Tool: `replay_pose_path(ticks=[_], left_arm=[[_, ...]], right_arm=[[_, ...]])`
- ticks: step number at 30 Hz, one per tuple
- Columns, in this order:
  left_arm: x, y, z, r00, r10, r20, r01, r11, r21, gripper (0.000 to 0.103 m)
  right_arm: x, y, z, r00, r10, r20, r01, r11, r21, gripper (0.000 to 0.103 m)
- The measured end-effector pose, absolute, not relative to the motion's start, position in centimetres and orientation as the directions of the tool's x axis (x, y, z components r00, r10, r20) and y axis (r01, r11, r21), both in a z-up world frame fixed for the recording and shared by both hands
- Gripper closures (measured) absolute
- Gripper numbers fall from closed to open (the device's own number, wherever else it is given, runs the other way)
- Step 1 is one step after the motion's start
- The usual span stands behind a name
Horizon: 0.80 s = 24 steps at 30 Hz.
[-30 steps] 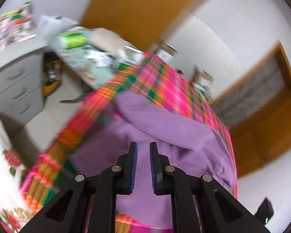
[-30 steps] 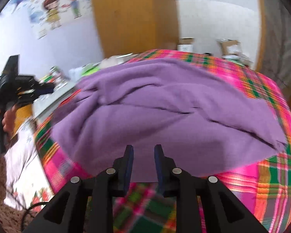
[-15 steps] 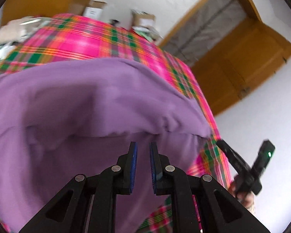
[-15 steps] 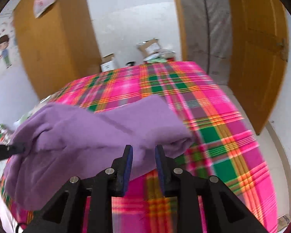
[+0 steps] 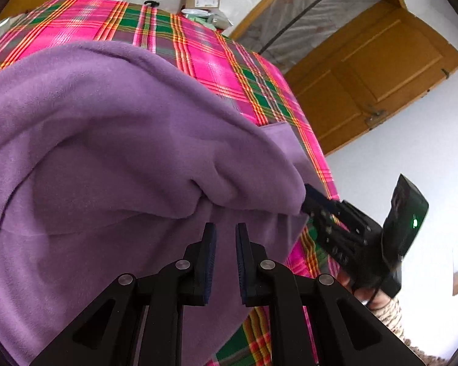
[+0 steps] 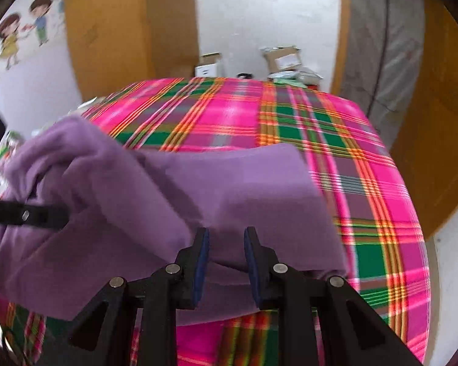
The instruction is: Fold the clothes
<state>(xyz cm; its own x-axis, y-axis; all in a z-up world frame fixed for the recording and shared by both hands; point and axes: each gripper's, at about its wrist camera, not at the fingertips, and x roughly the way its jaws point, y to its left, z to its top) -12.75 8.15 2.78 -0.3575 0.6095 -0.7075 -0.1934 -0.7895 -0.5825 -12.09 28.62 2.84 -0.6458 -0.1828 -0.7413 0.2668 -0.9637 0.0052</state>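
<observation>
Jaws of both grippers slightly parted, empty, over purple garment — its far side blurred, plaid cloth beneath.

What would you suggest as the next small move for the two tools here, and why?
Probably lower both tools so the raised fold of the purple fleece garment settles flat on the pink plaid bedspread: the left tool and right tool sit at its bunched edge, grip unclear.
</observation>
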Motion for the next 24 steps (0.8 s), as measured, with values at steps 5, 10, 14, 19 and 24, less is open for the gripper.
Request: replay_pose_path(ticks=[5,10,14,19,24], left_arm=[[-12.9,8.9,1.9,-0.336,0.607,-0.721,-0.185,-0.792,-0.581,0.09],[-13.0,9.1,1.5,-0.322,0.611,-0.723,-0.177,-0.789,-0.588,0.09],[-13.2,9.2,1.6,-0.328,0.612,-0.72,-0.172,-0.788,-0.591,0.09],[-13.6,9.7,1.5,-0.316,0.621,-0.717,-0.176,-0.781,-0.599,0.088],[-13.6,9.5,1.1,-0.31,0.623,-0.718,-0.148,-0.778,-0.611,0.088]], right_arm=[[-12.0,26.6,2.3,-0.645,-0.157,-0.748,0.335,-0.938,-0.093,0.079],[-12.6,26.2,2.1,-0.654,-0.132,-0.744,0.359,-0.921,-0.152,0.066],[-13.5,26.2,1.9,-0.651,-0.144,-0.746,0.371,-0.917,-0.146,0.061],[-14.6,27.5,1.8,-0.598,-0.243,-0.764,0.387,-0.922,-0.01,0.075],[-14.4,28.1,2.1,-0.599,-0.255,-0.759,0.376,-0.926,0.014,0.098]])
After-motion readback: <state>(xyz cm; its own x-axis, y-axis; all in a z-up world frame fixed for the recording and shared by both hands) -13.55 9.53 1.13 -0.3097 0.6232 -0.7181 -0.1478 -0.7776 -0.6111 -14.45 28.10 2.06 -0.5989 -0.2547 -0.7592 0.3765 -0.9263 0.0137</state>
